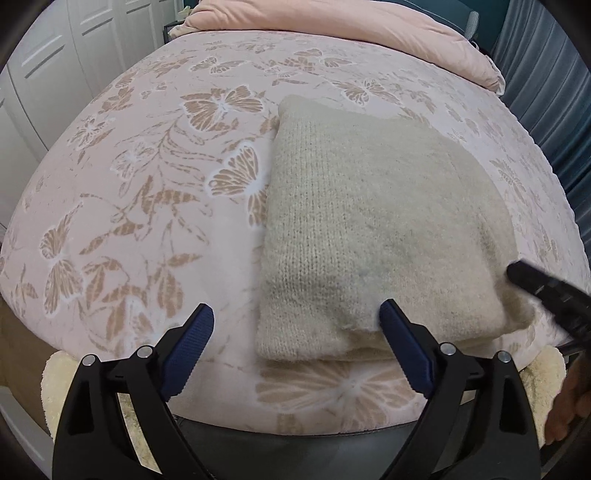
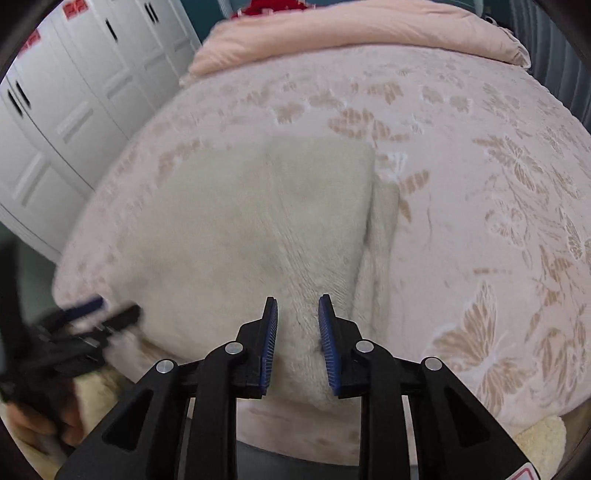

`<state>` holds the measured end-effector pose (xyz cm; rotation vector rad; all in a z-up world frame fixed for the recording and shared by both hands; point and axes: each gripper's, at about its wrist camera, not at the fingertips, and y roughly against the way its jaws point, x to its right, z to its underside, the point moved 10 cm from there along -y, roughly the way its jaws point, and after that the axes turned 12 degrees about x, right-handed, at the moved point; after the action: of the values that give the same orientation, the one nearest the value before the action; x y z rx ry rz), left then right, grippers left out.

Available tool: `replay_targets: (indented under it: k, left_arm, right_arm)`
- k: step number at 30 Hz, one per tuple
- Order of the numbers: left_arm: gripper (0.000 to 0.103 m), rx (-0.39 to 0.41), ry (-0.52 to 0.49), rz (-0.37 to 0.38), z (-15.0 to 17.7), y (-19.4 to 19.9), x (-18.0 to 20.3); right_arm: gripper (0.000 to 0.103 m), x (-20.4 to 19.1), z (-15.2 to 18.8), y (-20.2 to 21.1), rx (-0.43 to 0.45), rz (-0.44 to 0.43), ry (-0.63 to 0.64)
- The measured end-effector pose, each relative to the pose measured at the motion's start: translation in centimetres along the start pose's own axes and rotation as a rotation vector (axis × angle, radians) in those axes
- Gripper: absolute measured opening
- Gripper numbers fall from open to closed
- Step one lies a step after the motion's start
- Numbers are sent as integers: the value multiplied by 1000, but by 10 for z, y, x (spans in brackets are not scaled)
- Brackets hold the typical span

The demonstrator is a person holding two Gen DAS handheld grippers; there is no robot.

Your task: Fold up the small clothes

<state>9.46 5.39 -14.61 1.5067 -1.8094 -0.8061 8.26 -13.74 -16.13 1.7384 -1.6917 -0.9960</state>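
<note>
- Left hand-held gripper [image 1: 297, 321] is wide open, with its two blue pads far apart and nothing between them.
- One blue pad [image 1: 404, 347] sits right at the near edge of the folded sweater [image 1: 369, 229]; I cannot tell if it touches the wool.
- The other blue pad [image 1: 190, 350] is over the bare bedspread [image 1: 129, 184], beside the sweater.
- Right hand-held gripper [image 2: 297, 332] is partly open, with a small gap between its pads.
- Cream wool shows in that gap, and the pads are at the sweater's near edge, but I cannot tell if they press on it.
- In the left wrist view, the right tool comes in as a black tip at the sweater's right corner.
- The sweater is cream and knitted, folded into a thick, flat bundle.
- It lies on the bed, close to the near edge, on the pink bedspread with tan butterflies.
- A pink quilt [image 1: 332, 26] is bunched at the far end of the bed, well apart from the sweater.
- White cupboard doors [image 2: 74, 92] stand to the left of the bed.
- A fluffy cream rug [image 1: 62, 380] peeks out below the bed's near edge.
</note>
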Motion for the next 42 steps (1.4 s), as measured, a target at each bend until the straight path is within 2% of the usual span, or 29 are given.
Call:
replay_targets:
  k: [3, 4, 5, 7, 8, 12, 15, 16, 17, 18, 19, 20, 21, 23, 25, 27, 28, 29, 33, 35, 36, 38, 41, 42]
  left_arm:
    - [89, -10, -24, -15, 4, 5, -3]
    - [89, 4, -30, -28, 3, 10, -7]
    - [89, 17, -41, -45, 2, 15, -12]
    - [90, 27, -67, -71, 3, 21, -22]
    - [91, 26, -78, -84, 5, 21, -27]
    - [90, -4, -88, -66, 15, 16, -32]
    - [90, -6, -156, -31, 22, 12, -19]
    - [90, -12, -177, -23, 25, 8, -14]
    - [90, -23, -199, -18, 28, 3, -11]
    - [86, -25, -207, -12, 30, -1, -8]
    - [78, -24, -211, -3, 30, -4, -7]
    - [56, -34, -207, -9, 28, -8, -9]
    - [44, -46, -176, 1, 26, -10, -12]
    - [37, -52, -41, 47, 17, -10, -22]
    - [37, -52, 53, 52, 12, -10, -36]
    - [37, -78, 80, 67, 18, -16, -39]
    - [37, -94, 77, 60, 23, -19, -39]
    - [37, -97, 69, 51, 27, -21, -37]
    - [40, -104, 34, 27, 32, -17, -35]
    - [42, -91, 5, 18, 29, -7, -35]
    - [44, -74, -9, 19, 27, 0, -35]
    - [45, -49, -27, 13, 23, 14, -37]
    - [54, -14, -4, 9, 17, 32, -42]
    - [58, -6, 13, 13, 15, 37, -44]
  right_arm:
    - [15, -4, -19, 27, 62, -19, -29]
    - [24, -7, -26, 37, 85, -21, -23]
    - [27, -7, -31, 45, 99, -18, -14]
    - [44, -6, -30, 52, 105, -33, -26]
    - [46, -5, -25, 50, 91, -47, -51]
    - [46, 2, 3, 33, 2, -59, -150]
    - [48, 1, 9, 23, -21, -96, -224]
    - [47, 0, 8, 21, -27, -108, -241]
    - [41, -1, 5, 19, -30, -119, -256]
    - [15, -3, 2, 19, -32, -138, -267]
    - [14, -4, -4, 23, -23, -153, -273]
    - [13, -6, -13, 30, 9, -165, -274]
    - [12, -6, -23, 40, 49, -174, -270]
    - [11, -1, -37, 54, 98, -152, -250]
    - [10, 9, -27, 44, 63, -99, -205]
    - [10, 18, 7, 12, -57, -41, -156]
    - [9, 18, 24, 0, -91, -43, -145]
    - [10, 19, 27, 1, -68, -38, -142]
    - [17, 13, 5, 30, -15, -25, -139]
    - [19, 10, -14, 53, 54, 4, -111]
    - [26, 5, -25, 65, 92, 13, -95]
    - [26, -18, -43, 79, 137, -54, -63]
    - [24, -76, -59, 72, 116, -194, 8]
    - [20, -95, -61, 65, 107, -229, 25]
